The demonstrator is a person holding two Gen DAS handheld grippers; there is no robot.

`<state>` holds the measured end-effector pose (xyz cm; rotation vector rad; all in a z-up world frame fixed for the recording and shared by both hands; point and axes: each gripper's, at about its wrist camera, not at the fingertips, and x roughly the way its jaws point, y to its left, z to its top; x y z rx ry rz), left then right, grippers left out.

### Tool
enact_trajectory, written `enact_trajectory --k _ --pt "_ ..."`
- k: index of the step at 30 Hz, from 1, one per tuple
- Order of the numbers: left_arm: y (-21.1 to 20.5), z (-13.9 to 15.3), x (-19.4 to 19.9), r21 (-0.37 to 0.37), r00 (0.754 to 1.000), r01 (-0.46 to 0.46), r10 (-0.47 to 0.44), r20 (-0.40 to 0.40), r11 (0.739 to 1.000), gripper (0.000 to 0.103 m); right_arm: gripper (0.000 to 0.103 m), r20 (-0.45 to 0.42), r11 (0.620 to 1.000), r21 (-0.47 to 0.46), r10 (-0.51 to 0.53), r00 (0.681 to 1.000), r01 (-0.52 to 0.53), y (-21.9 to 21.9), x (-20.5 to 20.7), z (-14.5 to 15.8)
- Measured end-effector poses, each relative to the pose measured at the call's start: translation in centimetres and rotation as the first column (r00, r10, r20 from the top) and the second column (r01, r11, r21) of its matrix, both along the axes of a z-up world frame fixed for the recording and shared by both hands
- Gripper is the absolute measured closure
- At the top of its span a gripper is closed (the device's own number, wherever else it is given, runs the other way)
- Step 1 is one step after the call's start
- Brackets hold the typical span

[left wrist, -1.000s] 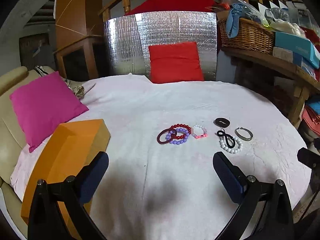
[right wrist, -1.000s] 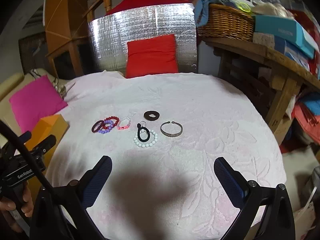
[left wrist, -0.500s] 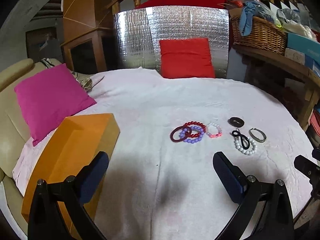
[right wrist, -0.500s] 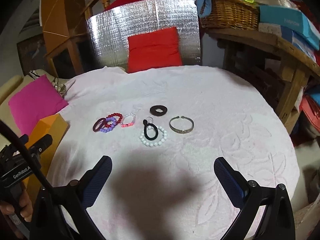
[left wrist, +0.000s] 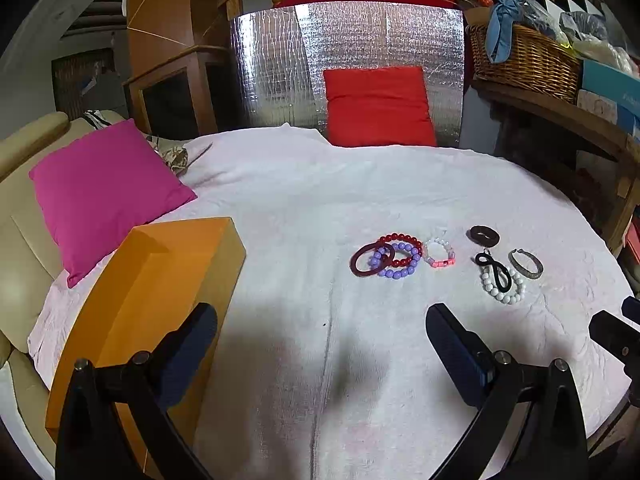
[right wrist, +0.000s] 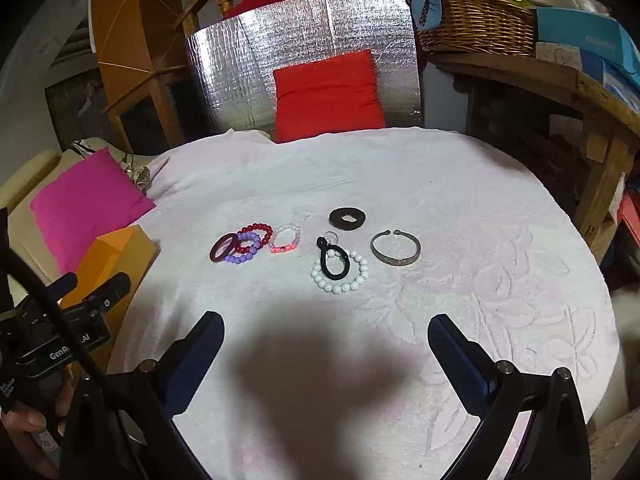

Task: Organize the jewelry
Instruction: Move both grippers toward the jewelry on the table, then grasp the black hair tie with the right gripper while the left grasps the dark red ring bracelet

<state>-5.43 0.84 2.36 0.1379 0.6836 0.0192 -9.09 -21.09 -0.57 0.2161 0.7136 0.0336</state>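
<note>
left tongs (left wrist: 320,340) gaping | orange box (left wrist: 148,300) beside | right tongs (right wrist: 324,344) gaping

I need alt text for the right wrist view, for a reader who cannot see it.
Several bracelets and hair ties lie in a loose row on a white cloth-covered table, ahead of the open, empty right tool. An orange box and the left tool sit at the left edge.
</note>
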Motion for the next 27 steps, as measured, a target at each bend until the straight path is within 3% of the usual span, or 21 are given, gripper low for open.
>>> enact_trajectory --k 16,23,27 --pt "-0.3 -0.6 0.1 0.014 1.000 0.000 0.000 0.009 1.000 0.000 0.000 -0.006 0.999 0.051 -0.006 1.000 0.006 -0.8 0.1 0.0" --pt "1.1 -1.5 3.1 -0.006 0.999 -0.017 0.017 -0.036 1.000 0.000 0.000 -0.039 0.995 0.102 0.000 0.999 0.004 -2.6 2.5 -0.5" --pt "1.4 -1.9 4.8 0.028 0.999 -0.034 0.034 -0.013 0.999 0.000 0.010 -0.069 0.987 0.159 0.034 0.997 -0.023 -3.1 4.8 -1.3"
